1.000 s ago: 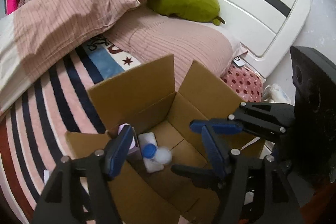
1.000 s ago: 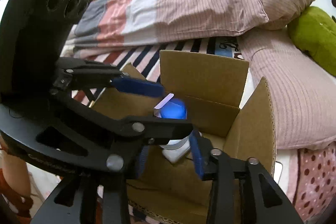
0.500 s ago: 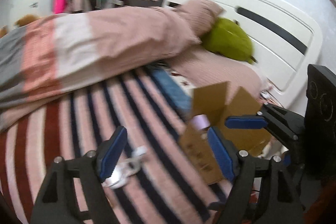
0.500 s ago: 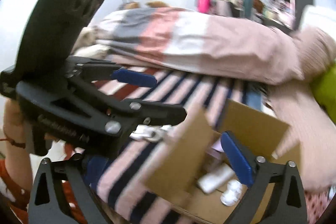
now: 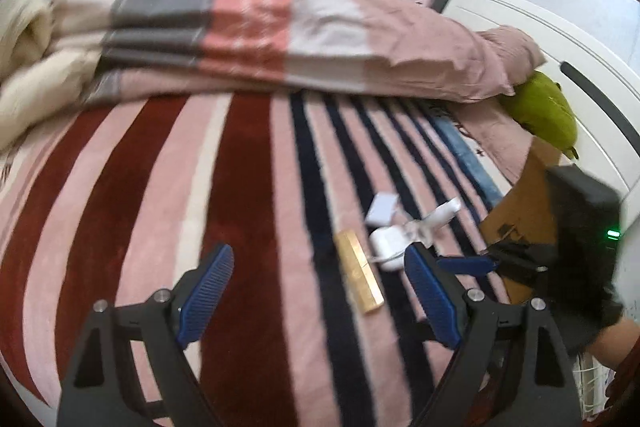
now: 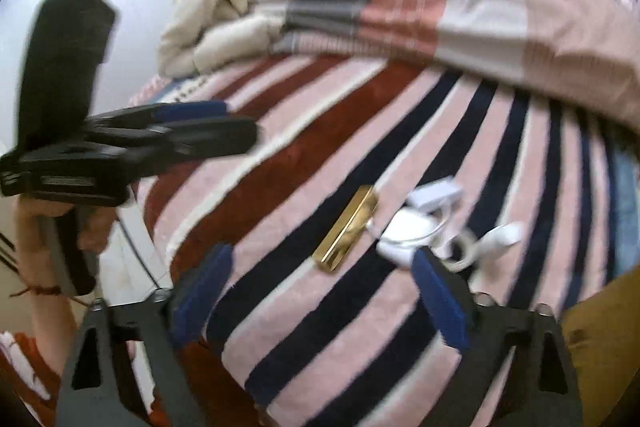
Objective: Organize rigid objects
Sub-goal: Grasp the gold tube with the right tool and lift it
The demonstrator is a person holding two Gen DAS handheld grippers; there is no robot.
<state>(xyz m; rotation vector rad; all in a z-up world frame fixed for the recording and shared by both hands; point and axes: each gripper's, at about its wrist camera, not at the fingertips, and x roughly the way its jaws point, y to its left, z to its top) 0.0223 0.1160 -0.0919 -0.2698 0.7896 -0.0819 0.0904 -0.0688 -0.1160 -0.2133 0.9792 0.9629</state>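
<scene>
A gold bar-shaped box (image 5: 359, 276) (image 6: 346, 229) lies on the striped bedspread. Beside it lie a white rounded case (image 5: 387, 243) (image 6: 408, 226), a small white block (image 5: 383, 207) (image 6: 435, 192) and a white cable with plug (image 5: 440, 213) (image 6: 498, 237). My left gripper (image 5: 318, 293) is open and empty, just short of the gold box. My right gripper (image 6: 320, 293) is open and empty, also short of the box. The right gripper shows at the right of the left wrist view (image 5: 468, 263), the left gripper at the left of the right wrist view (image 6: 224, 123).
The cardboard box (image 5: 524, 211) (image 6: 600, 343) stands at the right edge of the bed. A folded striped duvet (image 5: 248, 27), a cream blanket (image 6: 208, 23), a green plush (image 5: 548, 111) and the white headboard (image 5: 588, 75) lie beyond.
Both grippers have swung left, away from above the cardboard box, and now face the loose items on the bedspread. The bottle stays in the box, out of sight now.
</scene>
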